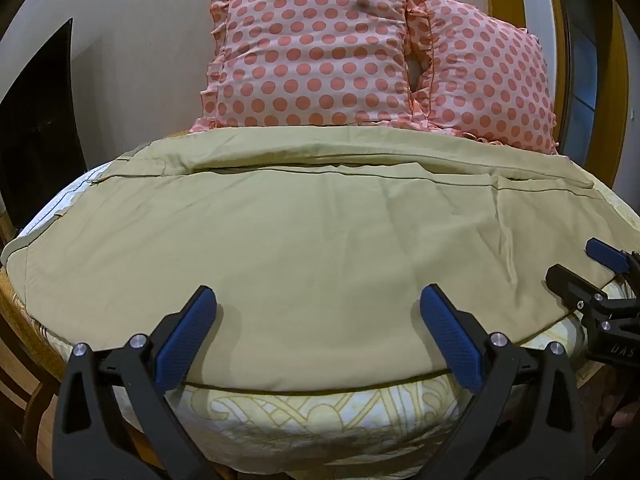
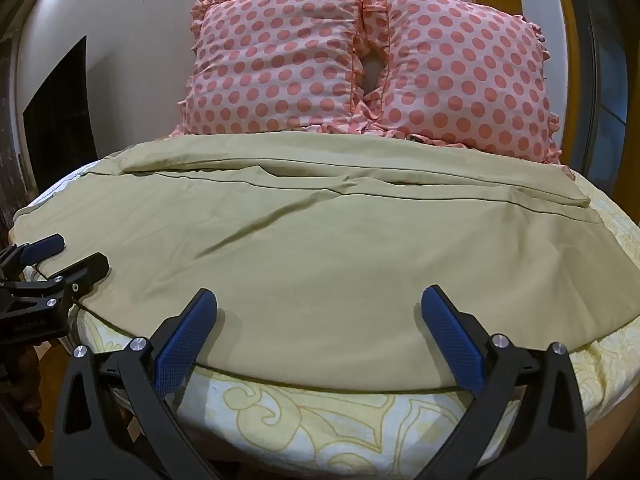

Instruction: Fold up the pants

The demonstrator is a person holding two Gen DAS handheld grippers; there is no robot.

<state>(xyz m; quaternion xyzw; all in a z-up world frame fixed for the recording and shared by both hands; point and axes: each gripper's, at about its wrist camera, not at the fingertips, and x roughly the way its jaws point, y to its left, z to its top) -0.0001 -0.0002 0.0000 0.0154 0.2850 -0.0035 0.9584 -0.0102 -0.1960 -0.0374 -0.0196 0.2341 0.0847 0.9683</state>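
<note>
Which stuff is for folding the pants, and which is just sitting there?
For the job: pants, left gripper, right gripper, both with jaws open.
Just there: two polka-dot pillows, patterned bedsheet.

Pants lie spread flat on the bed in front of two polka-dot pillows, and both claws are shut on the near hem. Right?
Not quite. Both wrist views show the left claw and right claw open above the pants, gripping nothing. The pillows and bed are as stated.
</note>
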